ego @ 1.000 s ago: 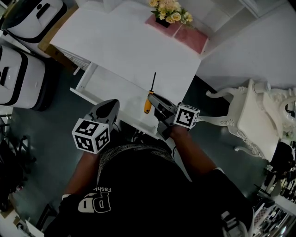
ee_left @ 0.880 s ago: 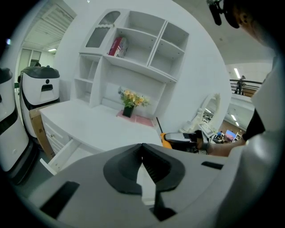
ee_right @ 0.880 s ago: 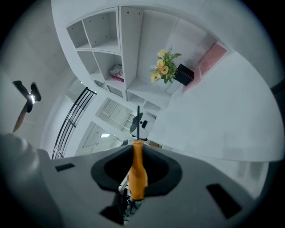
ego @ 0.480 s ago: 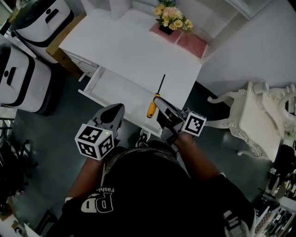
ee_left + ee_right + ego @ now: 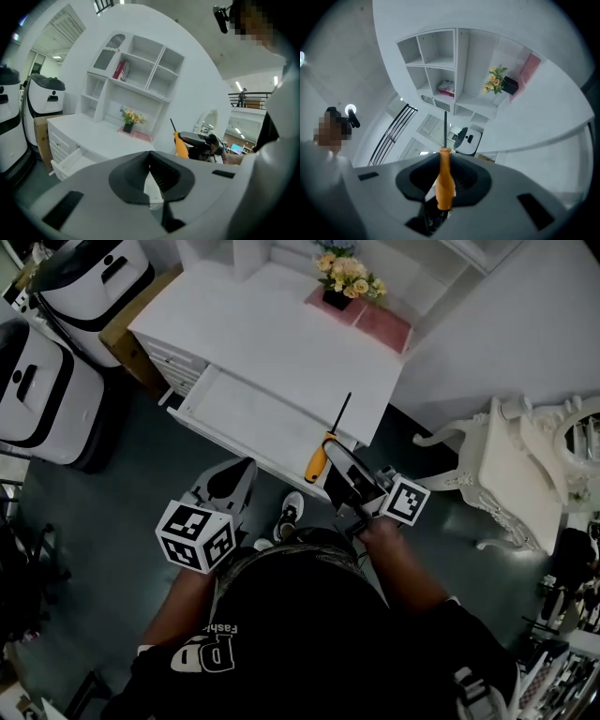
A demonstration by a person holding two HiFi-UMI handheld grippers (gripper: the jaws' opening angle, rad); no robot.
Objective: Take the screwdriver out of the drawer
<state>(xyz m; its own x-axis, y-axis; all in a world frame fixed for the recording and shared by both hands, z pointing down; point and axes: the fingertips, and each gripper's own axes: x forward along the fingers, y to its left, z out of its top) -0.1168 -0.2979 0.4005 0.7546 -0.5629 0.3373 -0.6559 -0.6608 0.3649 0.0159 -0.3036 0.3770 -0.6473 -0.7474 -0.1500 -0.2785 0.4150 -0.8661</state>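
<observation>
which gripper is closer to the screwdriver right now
Right: the right gripper's jaws are shut on the screwdriver's orange handle. The left gripper hangs apart, near the open drawer.

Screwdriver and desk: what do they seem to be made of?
Screwdriver: the orange handle looks like smooth moulded plastic, the thin dark shaft probably metal. Desk: even matte white all over, open drawer included, so likely painted or laminated board; no grain shows to tell which.
</observation>
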